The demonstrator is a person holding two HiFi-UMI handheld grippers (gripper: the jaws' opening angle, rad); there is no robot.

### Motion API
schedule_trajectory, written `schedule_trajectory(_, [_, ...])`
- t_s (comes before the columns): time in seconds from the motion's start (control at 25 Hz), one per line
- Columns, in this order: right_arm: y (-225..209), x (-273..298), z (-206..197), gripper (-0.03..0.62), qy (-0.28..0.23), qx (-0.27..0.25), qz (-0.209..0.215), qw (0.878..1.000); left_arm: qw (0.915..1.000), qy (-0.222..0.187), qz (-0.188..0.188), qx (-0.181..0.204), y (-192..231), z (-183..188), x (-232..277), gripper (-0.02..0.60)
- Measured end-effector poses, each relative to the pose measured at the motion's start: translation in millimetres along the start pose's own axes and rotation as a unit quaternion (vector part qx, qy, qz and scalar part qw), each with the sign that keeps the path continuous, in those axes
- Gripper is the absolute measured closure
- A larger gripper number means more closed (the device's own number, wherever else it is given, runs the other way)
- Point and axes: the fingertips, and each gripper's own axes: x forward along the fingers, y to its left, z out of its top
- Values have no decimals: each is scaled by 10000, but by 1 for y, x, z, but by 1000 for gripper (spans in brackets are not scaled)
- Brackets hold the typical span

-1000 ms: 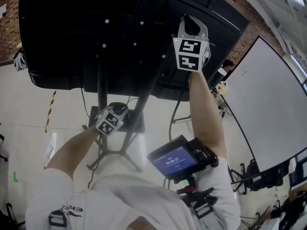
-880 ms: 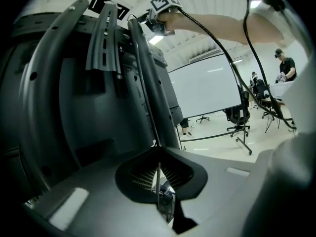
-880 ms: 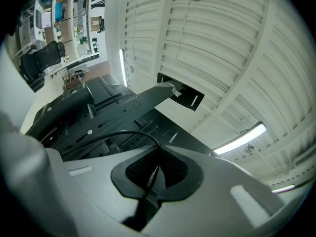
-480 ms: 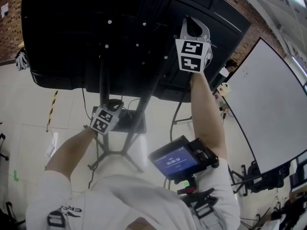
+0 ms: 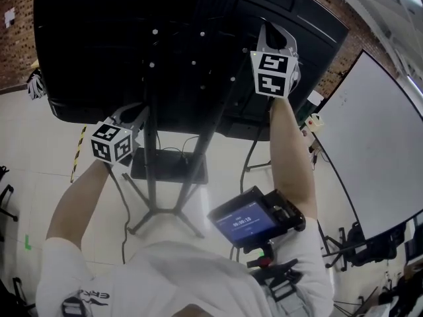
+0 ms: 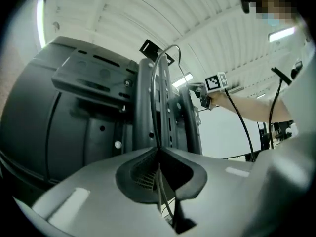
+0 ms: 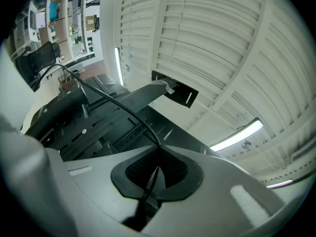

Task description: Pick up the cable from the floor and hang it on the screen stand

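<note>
Pale floor (image 5: 39, 177), lower left. I note left gripper (image 6: 158, 151) jaws just closed onto cable (image 6: 170, 46), beside stand (image 5: 151, 164); right gripper (image 7: 159, 149) clamps cable too.

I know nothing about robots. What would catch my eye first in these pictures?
A huge black screen, seen from behind on its stand, fills the top of the head view. A person reaches up to it with two grippers bearing black-and-white marker cubes. A thin black cable is pinched in both: the right gripper high by the screen's back, the left gripper lower, its fingers just closed.
</note>
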Motion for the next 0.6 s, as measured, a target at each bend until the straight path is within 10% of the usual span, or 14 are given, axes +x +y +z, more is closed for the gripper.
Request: schedule_trajectory(0.6, [0,3,-37,569,639,-111,34,9979,9979,67,628,127,88,154,-13,570])
